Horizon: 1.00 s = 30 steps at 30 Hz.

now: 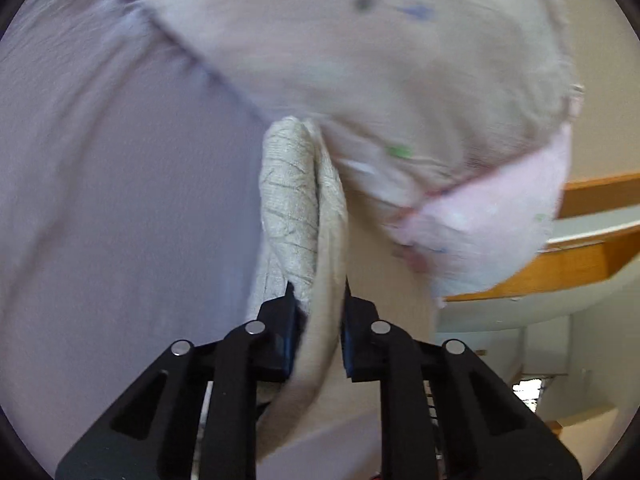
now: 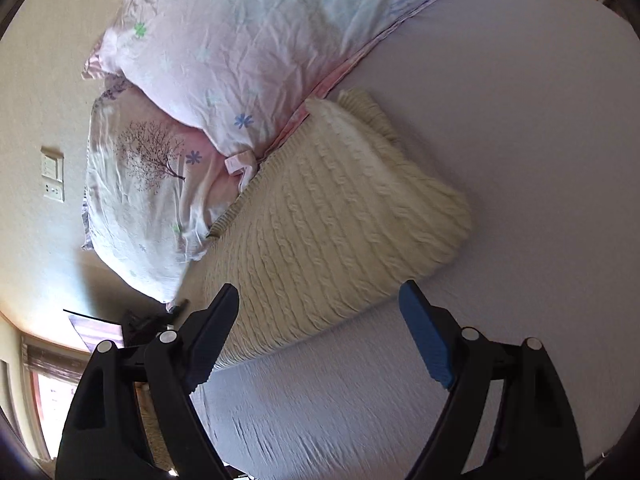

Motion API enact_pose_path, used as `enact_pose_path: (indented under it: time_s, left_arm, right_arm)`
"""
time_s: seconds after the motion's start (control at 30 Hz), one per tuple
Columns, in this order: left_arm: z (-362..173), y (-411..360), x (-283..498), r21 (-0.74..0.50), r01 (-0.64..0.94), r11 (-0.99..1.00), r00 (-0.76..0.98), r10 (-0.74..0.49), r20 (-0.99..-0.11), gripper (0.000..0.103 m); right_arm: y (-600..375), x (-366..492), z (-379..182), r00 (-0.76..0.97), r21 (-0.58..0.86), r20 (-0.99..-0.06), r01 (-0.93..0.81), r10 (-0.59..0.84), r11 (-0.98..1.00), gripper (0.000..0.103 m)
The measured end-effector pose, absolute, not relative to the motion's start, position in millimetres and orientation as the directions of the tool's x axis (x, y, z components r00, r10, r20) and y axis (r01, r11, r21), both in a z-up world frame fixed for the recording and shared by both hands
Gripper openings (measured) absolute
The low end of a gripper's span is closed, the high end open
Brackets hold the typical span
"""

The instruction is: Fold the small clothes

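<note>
In the left wrist view my left gripper [image 1: 318, 288] is shut on a fold of cream knitted fabric [image 1: 296, 200], which stands up between the fingers; the view is blurred. In the right wrist view a cream cable-knit sweater [image 2: 332, 216] lies folded on the pale lilac bed sheet [image 2: 500, 128], against the pillows. My right gripper [image 2: 320, 300] is open and empty, just above the sweater's near edge, with its fingers on either side of it.
Two pink floral pillows [image 2: 224, 40] lie at the head of the bed, touching the sweater. A beige wall with a switch plate [image 2: 52, 168] is at the left. Wooden furniture edges [image 1: 592, 240] show at the right of the left wrist view.
</note>
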<state>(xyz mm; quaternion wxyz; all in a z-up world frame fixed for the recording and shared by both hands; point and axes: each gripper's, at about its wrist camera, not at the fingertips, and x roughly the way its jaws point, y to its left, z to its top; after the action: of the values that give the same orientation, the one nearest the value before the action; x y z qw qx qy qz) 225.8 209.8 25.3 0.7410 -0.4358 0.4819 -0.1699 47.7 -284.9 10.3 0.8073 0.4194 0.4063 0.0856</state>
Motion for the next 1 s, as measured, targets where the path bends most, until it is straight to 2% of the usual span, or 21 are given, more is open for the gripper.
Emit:
enact_pose_path:
  time_s: [0.17, 0.23, 0.27, 0.3, 0.33, 0.43, 0.47, 0.5, 0.57, 0.6, 0.7, 0.77, 0.83, 0.93, 0.97, 1.0]
  left_arm:
    - [90.1, 92.8, 249.2, -0.905, 0.026, 0.425, 0.430, -0.822, -0.373, 0.015]
    - [98.9, 38.9, 259.0, -0.921, 0.052, 0.386, 0.398, -0.854, -0.335, 0.016]
    - [99.6, 7.2, 263.8, -0.917, 0.054, 0.395, 0.380, -0.858, -0.346, 0.020]
    - [95.5, -29.5, 268.7, -0.918, 0.052, 0.393, 0.338, -0.872, -0.354, 0.032]
    - [87.2, -57.0, 271.3, -0.930, 0.028, 0.366, 0.275, -0.898, -0.345, 0.038]
    - [74.7, -73.4, 260.7, -0.962, -0.019, 0.273, 0.201, -0.941, -0.271, 0.056]
    - [77.3, -66.1, 256.0, -0.953, 0.013, 0.302, 0.219, -0.931, -0.292, 0.069]
    - [81.5, -50.3, 250.1, -0.921, 0.060, 0.384, 0.262, -0.897, -0.357, 0.075]
    - [80.7, -25.7, 246.5, -0.863, 0.083, 0.499, 0.320, -0.833, -0.451, 0.077]
    - [75.3, -7.1, 244.0, -0.807, 0.066, 0.587, 0.347, -0.771, -0.533, 0.077]
    - [54.7, 24.7, 238.6, -0.702, -0.018, 0.712, 0.342, -0.655, -0.674, 0.078]
    - [41.7, 28.2, 235.8, -0.687, -0.052, 0.724, 0.320, -0.640, -0.698, 0.078]
    - [31.3, 31.3, 229.1, -0.695, -0.084, 0.715, 0.302, -0.646, -0.701, 0.079]
    - [27.7, 23.1, 227.7, -0.691, -0.075, 0.719, 0.299, -0.645, -0.703, 0.082]
    - [28.7, 20.3, 227.2, -0.687, -0.066, 0.724, 0.296, -0.643, -0.706, 0.083]
    - [28.2, 16.0, 224.5, -0.681, -0.050, 0.730, 0.290, -0.642, -0.710, 0.084]
  right_arm:
    - [-311.7, 16.1, 12.4, 0.700, 0.754, -0.570, 0.238, 0.430, 0.612, 0.084]
    - [-321.1, 7.7, 8.7, 0.712, 0.756, -0.570, 0.259, 0.410, 0.601, 0.084]
    - [-323.8, 6.0, 6.3, 0.710, 0.755, -0.575, 0.270, 0.406, 0.598, 0.084]
    - [-326.7, 5.2, 3.8, 0.704, 0.752, -0.585, 0.284, 0.403, 0.595, 0.084]
    - [-328.2, 4.9, 3.3, 0.699, 0.749, -0.591, 0.291, 0.402, 0.595, 0.084]
    - [-337.7, 2.6, 12.8, 0.714, 0.741, -0.584, 0.276, 0.385, 0.612, 0.084]
    - [-344.0, 4.7, 19.1, 0.725, 0.744, -0.573, 0.264, 0.382, 0.614, 0.084]
    - [-349.5, 8.9, 23.6, 0.732, 0.750, -0.563, 0.257, 0.385, 0.609, 0.084]
    - [-357.0, 23.2, 31.6, 0.741, 0.769, -0.539, 0.238, 0.400, 0.594, 0.084]
    - [-358.2, 34.7, 35.3, 0.739, 0.774, -0.532, 0.228, 0.413, 0.590, 0.084]
    - [-349.0, 88.7, 41.0, 0.683, 0.765, -0.555, 0.195, 0.475, 0.613, 0.084]
    - [-330.9, 129.2, 47.6, 0.644, 0.722, -0.589, 0.149, 0.488, 0.676, 0.081]
    - [-314.4, 149.2, 48.6, 0.612, 0.698, -0.610, 0.114, 0.503, 0.707, 0.059]
    - [-290.4, 173.8, 35.2, 0.528, 0.649, -0.683, 0.121, 0.505, 0.752, 0.058]
    - [-281.0, 180.0, 25.6, 0.488, 0.618, -0.719, 0.125, 0.495, 0.776, 0.052]
    - [-276.1, 181.5, 23.0, 0.477, 0.600, -0.733, 0.118, 0.485, 0.791, 0.019]
